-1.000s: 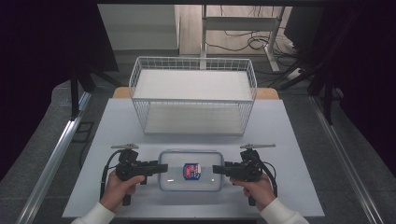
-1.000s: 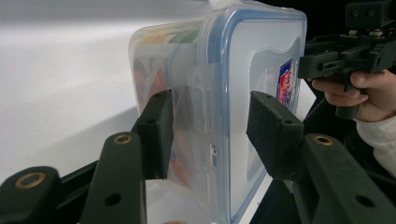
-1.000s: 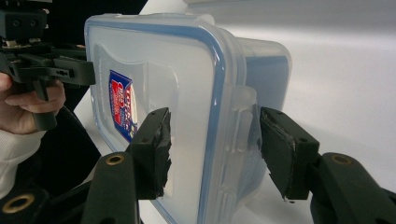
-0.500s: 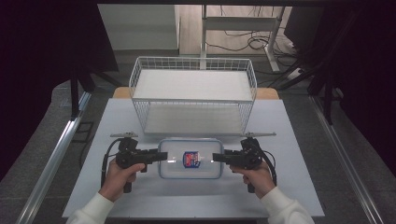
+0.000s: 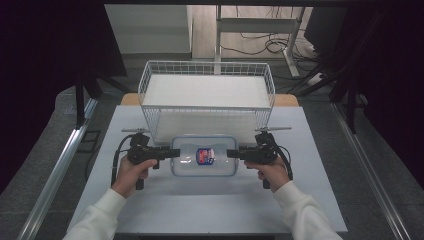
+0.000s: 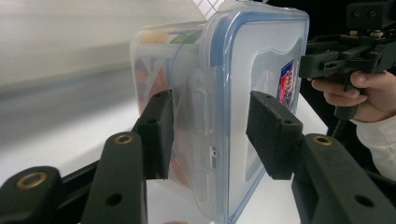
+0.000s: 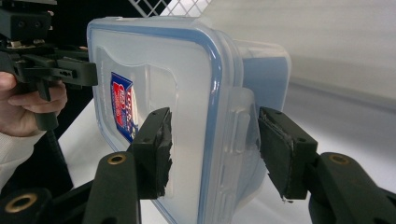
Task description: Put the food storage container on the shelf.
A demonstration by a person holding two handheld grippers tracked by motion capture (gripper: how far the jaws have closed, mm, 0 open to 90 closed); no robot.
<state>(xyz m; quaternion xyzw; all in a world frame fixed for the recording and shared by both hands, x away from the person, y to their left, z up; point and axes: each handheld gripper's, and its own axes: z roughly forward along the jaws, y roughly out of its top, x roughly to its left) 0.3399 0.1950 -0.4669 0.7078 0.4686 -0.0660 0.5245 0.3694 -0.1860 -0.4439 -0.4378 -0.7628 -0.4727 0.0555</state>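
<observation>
A clear plastic container (image 5: 204, 156) with a blue-rimmed lid and a red-and-blue label hangs between my two grippers, just in front of the wire basket (image 5: 207, 64). My left gripper (image 5: 176, 153) is shut on its left short end and my right gripper (image 5: 231, 153) on its right short end. In the left gripper view the two pads (image 6: 159, 135) clamp the container (image 6: 243, 60) across lid and base at the side clasp. The right gripper view shows that gripper's pads (image 7: 154, 149) pressing the container (image 7: 177, 70) the same way. Colourful contents show faintly through the wall.
The white wire basket stands at the far half of the white table (image 5: 200, 210), its front wall close behind the container. Metal rails run down both sides of the table, and cables lie on the floor beyond. Bare tabletop lies in front of the person's hands (image 5: 131, 172).
Both hands have carried the container away from the person, toward the basket, and slightly upward. The grip on both ends looks the same.
</observation>
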